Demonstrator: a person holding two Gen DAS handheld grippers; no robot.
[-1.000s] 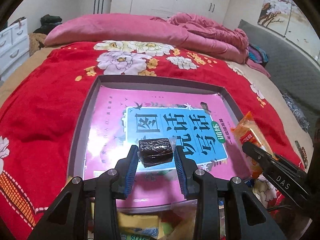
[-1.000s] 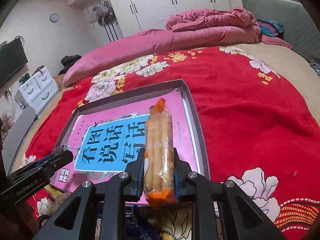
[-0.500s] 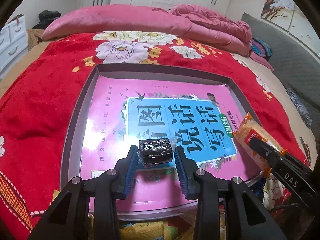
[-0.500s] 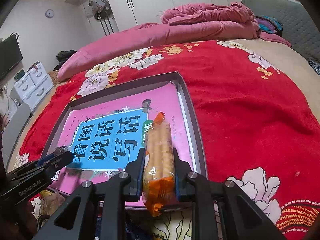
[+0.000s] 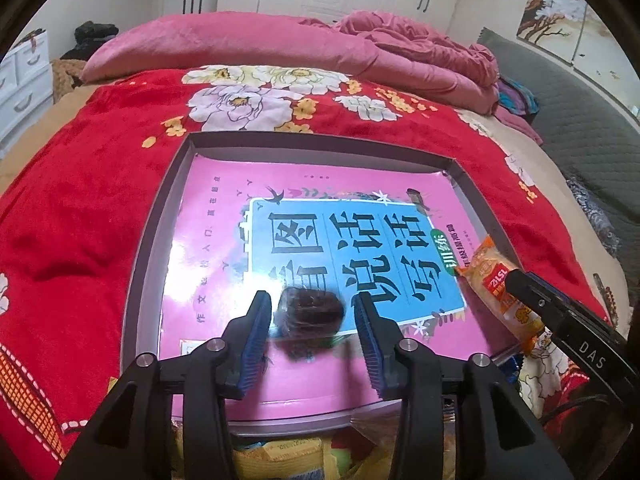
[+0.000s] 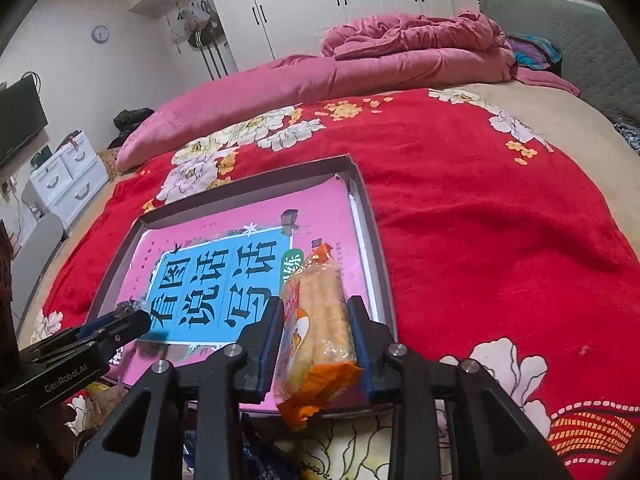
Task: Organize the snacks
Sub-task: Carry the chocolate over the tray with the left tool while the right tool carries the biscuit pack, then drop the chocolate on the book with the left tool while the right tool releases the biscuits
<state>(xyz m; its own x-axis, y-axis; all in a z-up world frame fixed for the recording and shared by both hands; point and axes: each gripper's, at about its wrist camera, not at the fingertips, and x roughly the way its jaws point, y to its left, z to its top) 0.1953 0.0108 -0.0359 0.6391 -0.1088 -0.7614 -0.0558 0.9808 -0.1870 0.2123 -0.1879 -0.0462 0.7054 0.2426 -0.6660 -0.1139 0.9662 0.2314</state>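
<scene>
Left gripper [image 5: 308,316]: jaws opening, pads clear of the dark wrapped snack [image 5: 312,312], which shows blurred between them above the pink book [image 5: 224,208] in the grey tray [image 5: 148,240].

Right gripper [image 6: 316,320]: jaws opening; orange cracker pack [image 6: 316,320] between them, over the tray's right near corner.

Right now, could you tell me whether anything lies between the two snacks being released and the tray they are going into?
Nothing visible does. The dark wrapped snack drops, blurred, between the left gripper's opening jaws onto the pink book lining the tray. The orange cracker pack sits between the right gripper's opening jaws, over the tray's near edge.
</scene>
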